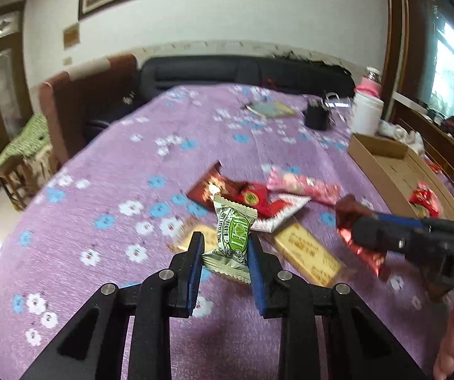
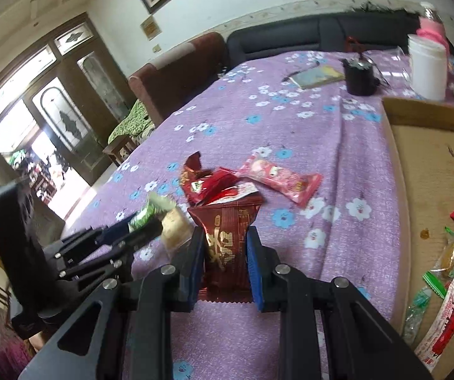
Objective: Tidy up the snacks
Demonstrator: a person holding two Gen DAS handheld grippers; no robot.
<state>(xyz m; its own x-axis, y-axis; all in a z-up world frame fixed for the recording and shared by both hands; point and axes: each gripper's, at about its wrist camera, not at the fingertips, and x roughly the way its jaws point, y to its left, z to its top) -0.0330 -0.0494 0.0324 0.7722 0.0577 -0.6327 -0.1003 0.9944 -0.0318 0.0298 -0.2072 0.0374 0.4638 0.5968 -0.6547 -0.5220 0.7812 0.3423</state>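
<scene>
My left gripper point(image 1: 225, 237) is shut on a green-and-white snack packet point(image 1: 234, 237), held upright above the purple floral tablecloth point(image 1: 116, 164). My right gripper point(image 2: 223, 231) is shut on a dark red snack packet point(image 2: 227, 240). In the right wrist view the left gripper point(image 2: 144, 224) sits to the left with the green packet point(image 2: 154, 209). Loose on the cloth beyond lie red packets point(image 1: 227, 190), a pink packet point(image 1: 303, 186) and gold packets point(image 1: 309, 253). A flat cardboard box point(image 2: 432, 164) at the right holds several snacks.
A white jar point(image 1: 366, 114), a black cup point(image 1: 317, 115) and a booklet point(image 1: 271, 109) stand at the table's far end. A dark sofa point(image 1: 242, 69) and a brown chair point(image 1: 78, 95) border the table's far and left sides.
</scene>
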